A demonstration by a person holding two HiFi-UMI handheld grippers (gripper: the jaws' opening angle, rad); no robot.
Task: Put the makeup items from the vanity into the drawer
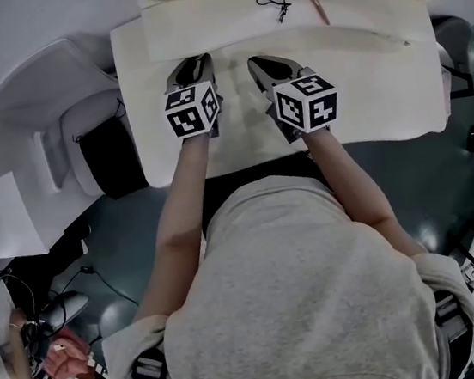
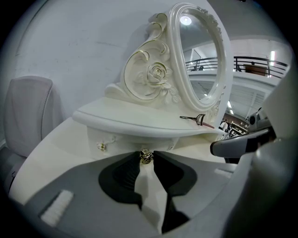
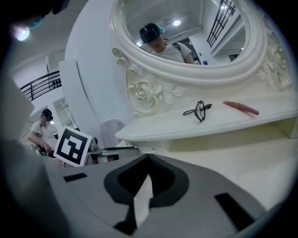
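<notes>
A black eyelash curler [image 1: 275,2] and a pink pencil [image 1: 317,5] are lying just beside each other, apart, on the raised shelf [image 1: 215,22] of the white vanity, under the oval mirror [image 2: 200,56] with its carved rose scrollwork. Below that shelf, a gold knob [image 2: 146,156] is sitting on the drawer front, and the left gripper [image 1: 196,61] is reaching in at it, its jaws closing on the knob from either side with the tips pressing against it. A second, smaller knob [image 2: 101,146] is showing further left on the same front. The right gripper [image 1: 259,62] is hovering over the desk [image 1: 362,90] just beside the left one, its jaws lying together with nothing between them, and it is pointing toward the shelf, short of both makeup items.
</notes>
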